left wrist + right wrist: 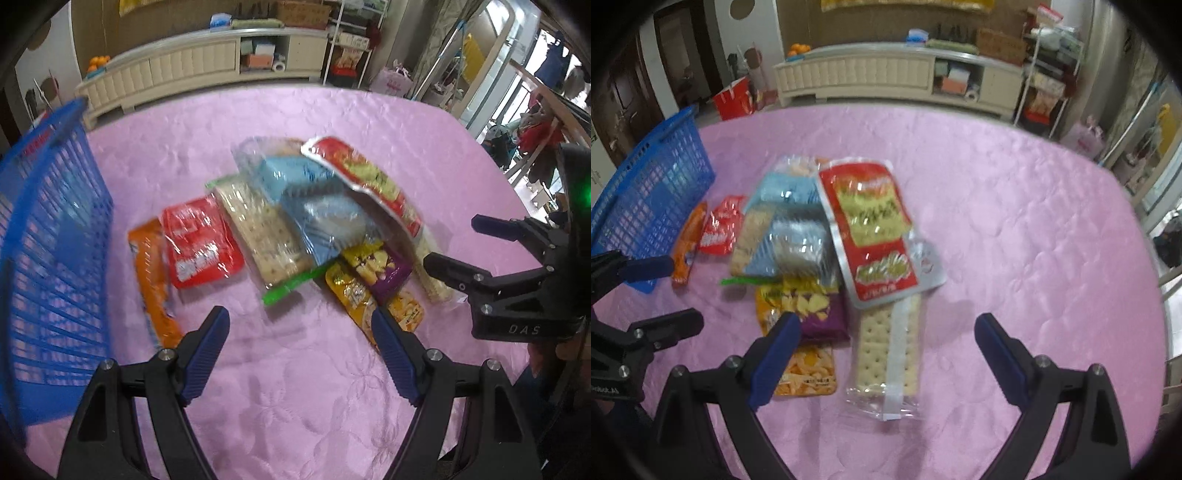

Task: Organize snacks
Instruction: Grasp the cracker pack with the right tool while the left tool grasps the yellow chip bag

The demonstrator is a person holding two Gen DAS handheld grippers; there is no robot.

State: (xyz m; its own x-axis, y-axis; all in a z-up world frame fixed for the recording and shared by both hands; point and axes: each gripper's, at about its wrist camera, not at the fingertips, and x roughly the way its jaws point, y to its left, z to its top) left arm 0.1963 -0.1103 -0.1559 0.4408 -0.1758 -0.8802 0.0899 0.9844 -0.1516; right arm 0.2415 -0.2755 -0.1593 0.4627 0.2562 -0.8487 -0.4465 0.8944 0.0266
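A pile of snack packs lies mid-table on the pink cloth: a large red and yellow pack point(873, 225) on top, a blue-wrapped pack point(792, 229), a cracker sleeve point(888, 350), a purple and yellow pack point(812, 310), a small red pack point(199, 242) and an orange pack point(151, 280). A blue basket point(48, 258) stands at the left; it also shows in the right wrist view point(653, 195). My left gripper point(301, 347) is open and empty, just short of the pile. My right gripper point(886, 345) is open and empty over the cracker sleeve.
The round table's pink cloth point(1034, 240) stretches to the right of the pile. A cream cabinet point(886, 77) and shelves stand beyond the table. My right gripper also shows in the left wrist view point(448, 242), at the right.
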